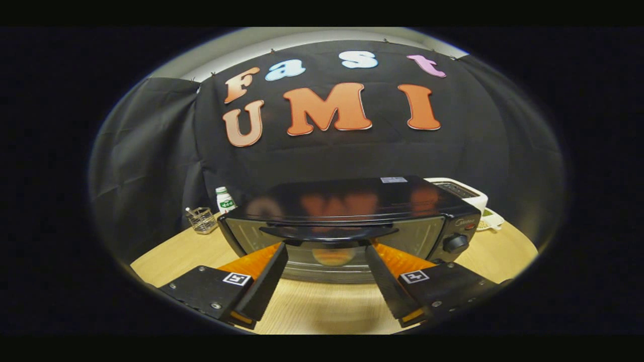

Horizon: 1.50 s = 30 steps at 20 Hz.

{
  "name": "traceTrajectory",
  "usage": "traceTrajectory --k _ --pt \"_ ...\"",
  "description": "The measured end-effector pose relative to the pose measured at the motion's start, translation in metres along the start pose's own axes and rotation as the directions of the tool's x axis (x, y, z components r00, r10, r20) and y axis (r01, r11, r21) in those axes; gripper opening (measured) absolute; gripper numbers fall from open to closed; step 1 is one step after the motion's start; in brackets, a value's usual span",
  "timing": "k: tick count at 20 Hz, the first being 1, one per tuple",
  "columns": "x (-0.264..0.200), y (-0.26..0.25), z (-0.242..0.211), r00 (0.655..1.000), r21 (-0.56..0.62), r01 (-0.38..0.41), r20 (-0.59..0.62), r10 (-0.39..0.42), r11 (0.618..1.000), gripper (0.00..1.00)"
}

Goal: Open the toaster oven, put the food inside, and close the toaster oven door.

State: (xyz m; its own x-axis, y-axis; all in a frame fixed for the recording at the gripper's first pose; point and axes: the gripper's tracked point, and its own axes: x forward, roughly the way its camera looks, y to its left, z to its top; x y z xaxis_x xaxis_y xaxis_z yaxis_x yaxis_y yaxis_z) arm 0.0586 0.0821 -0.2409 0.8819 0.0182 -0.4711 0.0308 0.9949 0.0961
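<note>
- The oven (347,226) stood on the table (166,256), directly ahead of the gripper (326,247), with its door (332,241) shut and facing the fingers.
- The handle (328,232) ran across the top of the door; both fingertips reached just below it, spread apart, one near each end.
- A knob (456,243) sat on the oven's front, right of the door.
- A mesh cup (202,219) stood on the table left of the oven, near the wall (151,151).
- A bottle (225,199) stood behind the oven's left corner, right of the cup.
- A toaster (460,191) stood behind the oven's right end.
- The wall closed the scene behind all of these.
</note>
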Motion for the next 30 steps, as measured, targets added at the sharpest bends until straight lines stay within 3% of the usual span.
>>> traceTrajectory --k 6,16,27,30 --pt "-0.02 0.01 0.0 0.999 -0.012 -0.034 -0.007 0.034 0.999 0.96" --pt "-0.108 -0.002 0.088 0.97 -0.108 -0.011 0.238 0.037 0.994 0.96" --pt "-0.199 -0.006 0.136 0.931 -0.123 -0.049 0.354 0.09 0.991 0.98" --pt "-0.223 -0.009 0.15 0.906 -0.149 -0.034 0.414 0.093 0.988 0.98"
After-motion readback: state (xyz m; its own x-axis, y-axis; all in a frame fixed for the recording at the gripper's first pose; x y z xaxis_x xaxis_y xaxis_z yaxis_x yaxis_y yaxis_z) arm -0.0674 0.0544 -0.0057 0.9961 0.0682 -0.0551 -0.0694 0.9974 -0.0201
